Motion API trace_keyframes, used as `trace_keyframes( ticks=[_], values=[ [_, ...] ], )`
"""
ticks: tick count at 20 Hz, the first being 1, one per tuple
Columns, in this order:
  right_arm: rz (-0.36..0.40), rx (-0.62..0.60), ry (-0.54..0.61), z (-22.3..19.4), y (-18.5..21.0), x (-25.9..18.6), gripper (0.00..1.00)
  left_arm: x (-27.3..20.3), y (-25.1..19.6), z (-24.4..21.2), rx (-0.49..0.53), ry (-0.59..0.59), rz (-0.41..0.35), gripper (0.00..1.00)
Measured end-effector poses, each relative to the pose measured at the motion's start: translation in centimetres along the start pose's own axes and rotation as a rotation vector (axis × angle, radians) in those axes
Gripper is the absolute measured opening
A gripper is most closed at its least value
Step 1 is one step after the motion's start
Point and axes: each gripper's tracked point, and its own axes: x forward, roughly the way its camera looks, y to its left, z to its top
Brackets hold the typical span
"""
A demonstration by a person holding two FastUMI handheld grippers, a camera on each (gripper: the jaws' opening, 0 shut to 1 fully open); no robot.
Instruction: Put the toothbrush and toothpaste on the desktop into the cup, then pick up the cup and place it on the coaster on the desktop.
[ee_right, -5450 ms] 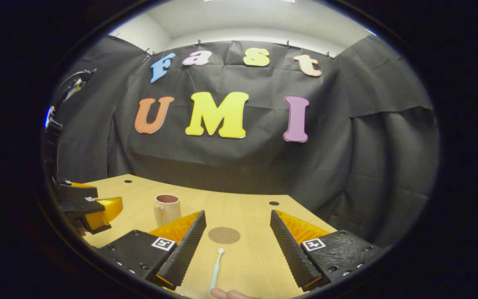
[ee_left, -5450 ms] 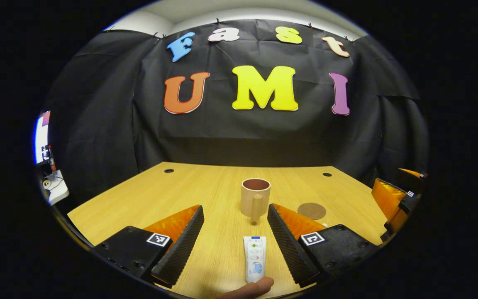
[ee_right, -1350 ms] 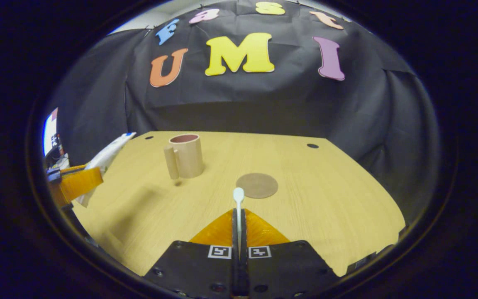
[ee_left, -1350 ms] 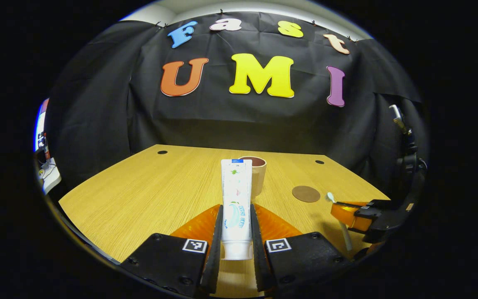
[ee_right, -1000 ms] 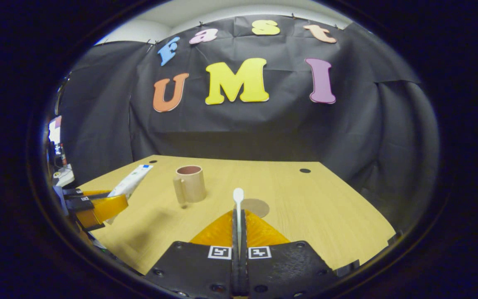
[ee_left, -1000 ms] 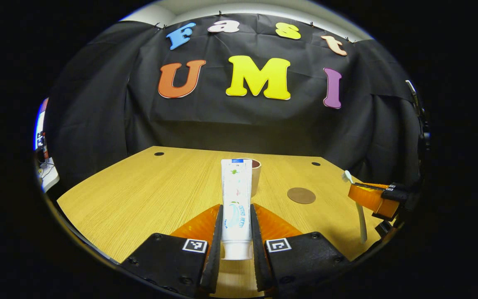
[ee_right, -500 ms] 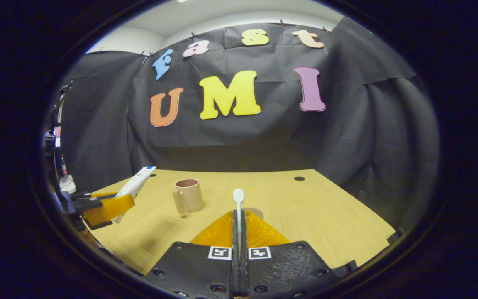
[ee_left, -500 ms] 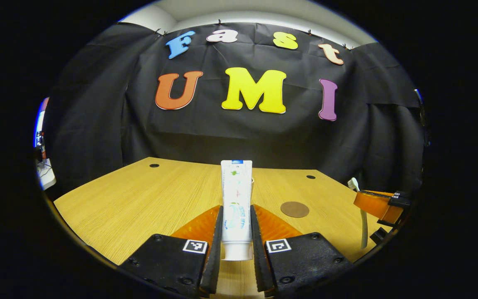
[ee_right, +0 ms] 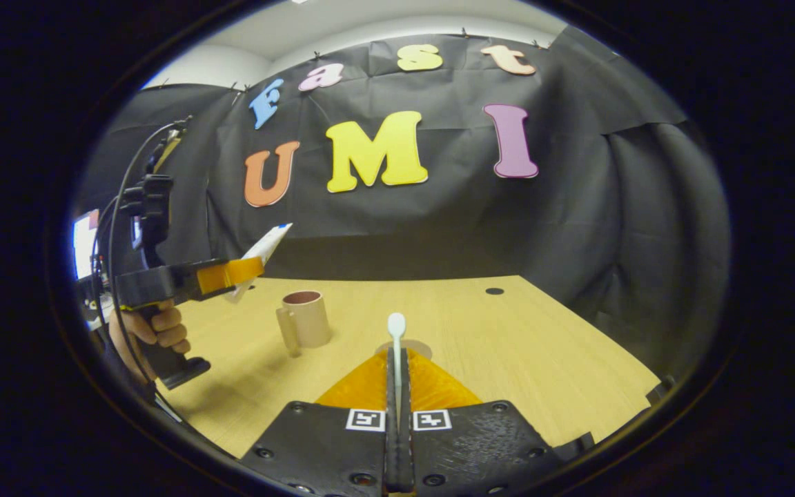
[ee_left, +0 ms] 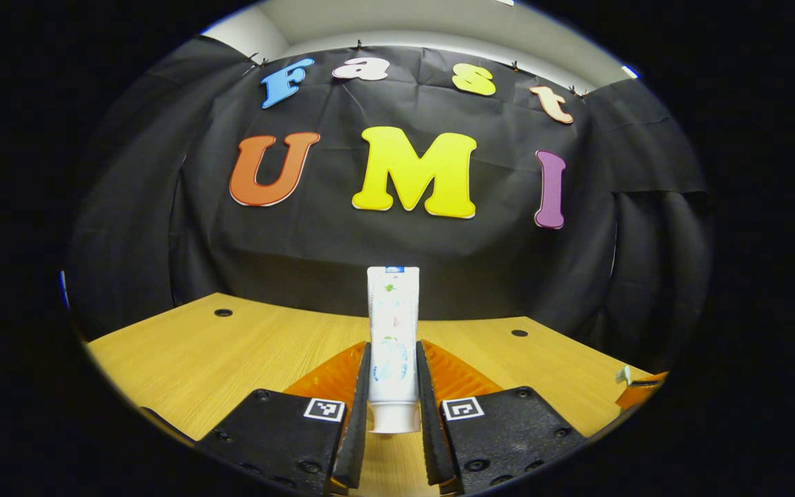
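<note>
Lifting higher than half a second ago, left gripper [ee_left: 393, 386] clamped on paste [ee_left: 393, 324], now raised above and left of cup [ee_right: 303, 317]; right gripper [ee_right: 397, 386] pinching brush [ee_right: 396, 338] near coaster [ee_right: 419, 347]; both seemingly bound for cup.

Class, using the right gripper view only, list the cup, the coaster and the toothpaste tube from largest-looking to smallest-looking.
1. Cup.
2. Toothpaste tube, though the left gripper hides part of it and it is closer to the camera.
3. Coaster, mostly hidden behind the right gripper.
</note>
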Motion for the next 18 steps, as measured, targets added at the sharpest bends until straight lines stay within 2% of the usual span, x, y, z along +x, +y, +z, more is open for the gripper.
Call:
trace_keyframes(
  ticks=[4, 7, 12, 18],
  values=[
    [0.011, 0.024, -0.003, -0.5, -1.0, 0.0, 0.00, 3.7, -1.7, 0.5, -0.035, -0.014, -0.066, 0.37],
    [0.006, 0.036, -0.009, -0.5, -1.9, -0.1, 0.00, 5.6, -1.1, -0.4, -0.002, 0.002, -0.044, 0.37],
    [0.016, 0.042, -0.015, -0.9, -2.3, -0.4, 0.00, 6.5, -0.5, -2.6, -0.008, 0.063, -0.010, 0.39],
    [0.023, 0.043, -0.006, -1.6, -2.3, -0.1, 0.00, 6.8, -0.3, -2.2, 0.021, 0.049, -0.010, 0.38]
  ],
)
